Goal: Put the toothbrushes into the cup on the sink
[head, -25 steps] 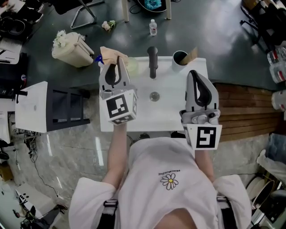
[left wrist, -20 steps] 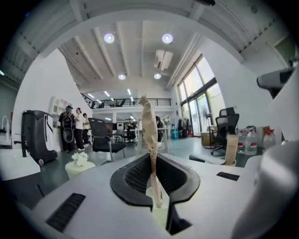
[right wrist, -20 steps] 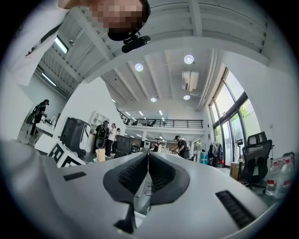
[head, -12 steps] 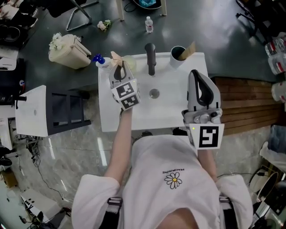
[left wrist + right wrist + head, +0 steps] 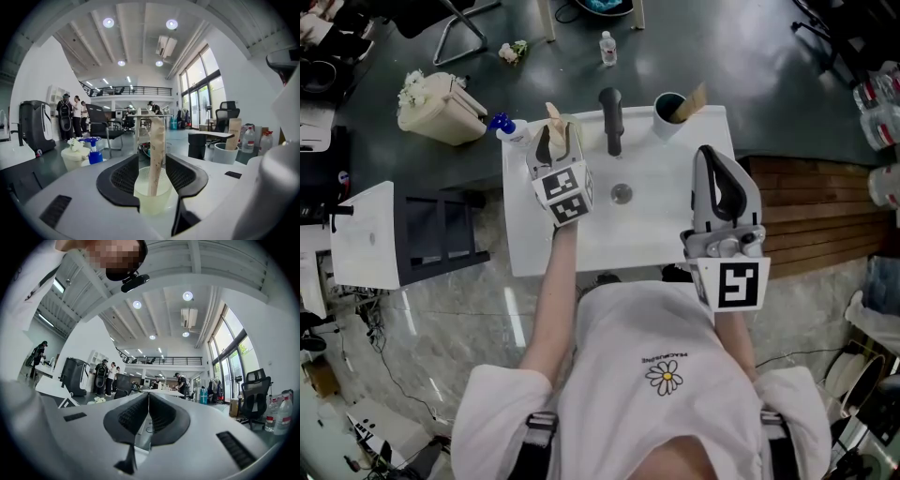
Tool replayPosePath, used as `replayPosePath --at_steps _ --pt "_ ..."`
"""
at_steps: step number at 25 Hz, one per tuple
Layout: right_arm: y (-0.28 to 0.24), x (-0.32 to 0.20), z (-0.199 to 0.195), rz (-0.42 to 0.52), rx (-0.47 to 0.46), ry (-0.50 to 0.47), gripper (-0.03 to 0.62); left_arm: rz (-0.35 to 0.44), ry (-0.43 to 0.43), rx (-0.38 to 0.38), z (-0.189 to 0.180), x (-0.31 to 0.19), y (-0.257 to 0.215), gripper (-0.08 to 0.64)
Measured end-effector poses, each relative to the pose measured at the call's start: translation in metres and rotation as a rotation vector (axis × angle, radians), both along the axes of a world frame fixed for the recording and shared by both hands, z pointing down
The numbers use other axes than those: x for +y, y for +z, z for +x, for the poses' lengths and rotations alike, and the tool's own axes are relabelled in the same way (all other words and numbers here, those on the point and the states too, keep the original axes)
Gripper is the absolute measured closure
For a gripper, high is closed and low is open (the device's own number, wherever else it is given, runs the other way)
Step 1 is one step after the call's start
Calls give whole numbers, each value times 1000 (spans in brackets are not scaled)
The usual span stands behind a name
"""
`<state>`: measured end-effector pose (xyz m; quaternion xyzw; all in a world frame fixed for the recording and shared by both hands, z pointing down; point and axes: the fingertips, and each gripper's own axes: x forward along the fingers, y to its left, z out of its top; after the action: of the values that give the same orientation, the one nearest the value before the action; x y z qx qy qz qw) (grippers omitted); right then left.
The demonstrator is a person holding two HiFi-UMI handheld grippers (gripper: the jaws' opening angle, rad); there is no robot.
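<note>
A paper-wrapped toothbrush (image 5: pixel 156 150) stands upright in a pale translucent cup (image 5: pixel 151 194) at the sink's back left corner. My left gripper (image 5: pixel 152 171) straddles it; its jaws are opening and the pads stand clear of the wrapper. From the head view, the left gripper (image 5: pixel 551 142) hangs over that cup (image 5: pixel 571 131), and the toothbrush (image 5: pixel 553 114) pokes up past the jaws. A dark cup (image 5: pixel 668 111) at the back right holds another wrapped toothbrush (image 5: pixel 694 99). My right gripper (image 5: pixel 715 155) hovers at the sink's right side, shut on nothing; its own view shows the right gripper (image 5: pixel 147 416) with jaws together.
The white sink (image 5: pixel 656 230) has a dark faucet (image 5: pixel 610 117) at the back middle and a drain (image 5: pixel 622 194). A blue pump bottle (image 5: pixel 500 123) stands at the back left edge. On the floor are a cream bin (image 5: pixel 441 108) and a white shelf unit (image 5: pixel 366 234).
My left gripper has moved away from the body to the back left cup, carrying the toothbrush there. The toothbrush now stands in the cup. The right gripper has stayed put.
</note>
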<state>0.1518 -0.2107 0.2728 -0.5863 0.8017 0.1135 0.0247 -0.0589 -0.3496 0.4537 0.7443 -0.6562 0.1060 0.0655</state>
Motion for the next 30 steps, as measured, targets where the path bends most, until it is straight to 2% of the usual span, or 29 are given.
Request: replayPosePath --at_steps 3,7,18,20,22,26,28,30 --pt "3 1 -1 4 10 -9 577 41 5 38 -1 -2 -22 376" --pt "4 0 -5 8 10 -22 577 140 15 63 -5 2 -65 376" --pt "-6 -1 -18 24 -21 -57 577 451 70 6 12 51 -210 378" --pt "-6 -1 -20 28 -24 -62 577 510 47 6 13 70 -226 416" --pt "-4 -1 -20 30 -9 -63 577 561 5 8 12 89 -236 496" --pt "-7 -2 -22 40 -18 -68 577 587 -33 -16 14 117 -236 541" --pt "-6 -3 -23 37 -19 -68 577 567 -43 -34 13 121 -225 543" --pt "-4 -4 -26 31 -14 -74 577 525 -48 -20 11 122 -210 545"
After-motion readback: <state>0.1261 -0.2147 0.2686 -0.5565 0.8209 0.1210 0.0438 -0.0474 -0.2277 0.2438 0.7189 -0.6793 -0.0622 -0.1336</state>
